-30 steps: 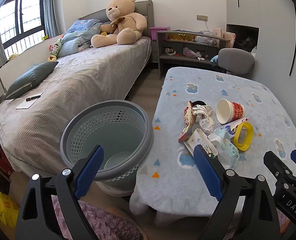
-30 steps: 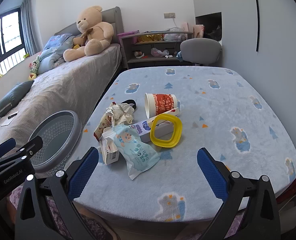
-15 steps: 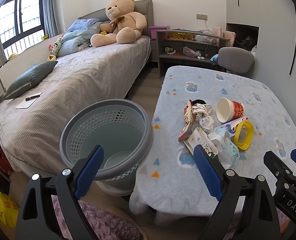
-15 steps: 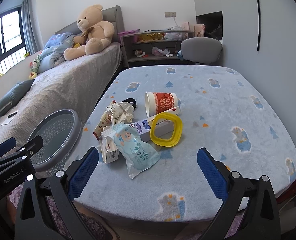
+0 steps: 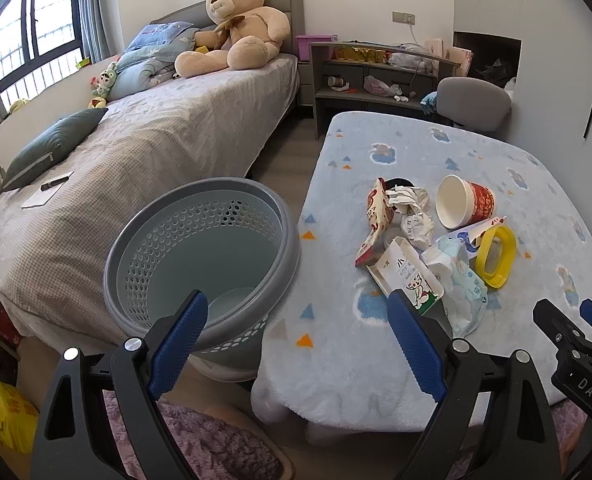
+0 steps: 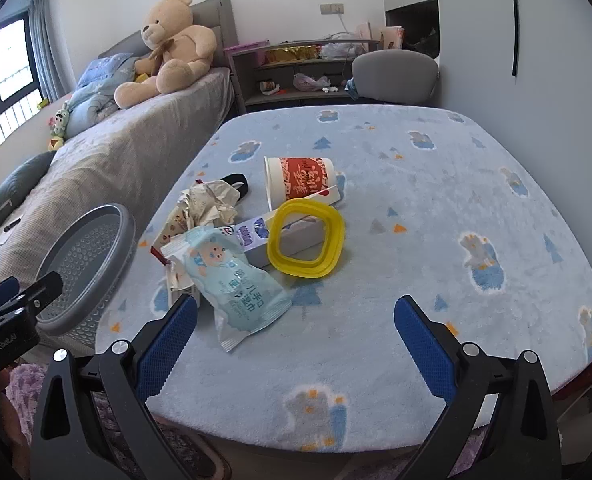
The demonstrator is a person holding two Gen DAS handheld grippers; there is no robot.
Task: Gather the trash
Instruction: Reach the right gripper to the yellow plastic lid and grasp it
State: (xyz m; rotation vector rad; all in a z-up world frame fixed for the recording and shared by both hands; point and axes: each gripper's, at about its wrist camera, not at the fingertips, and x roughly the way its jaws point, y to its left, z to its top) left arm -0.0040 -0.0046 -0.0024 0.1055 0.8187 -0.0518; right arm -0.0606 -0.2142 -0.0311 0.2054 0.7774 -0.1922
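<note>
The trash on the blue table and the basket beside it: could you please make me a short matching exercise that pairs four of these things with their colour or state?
Things:
1. paper cup
2. plastic ring
3. wipes packet
4. laundry basket

States:
A. yellow, leaning on a white carton
B. grey and perforated, standing on the floor beside the table
C. red and white, lying on its side
D. pale blue with a cartoon bear, lying flat nearest the right gripper

Pairs: 1-C, 2-A, 3-D, 4-B

A red paper cup (image 6: 300, 179), crumpled paper (image 6: 208, 204), a yellow ring lid (image 6: 306, 239) and a blue wipes packet (image 6: 236, 284) are lying clustered beside the grey perforated bin (image 5: 200, 264).
</note>
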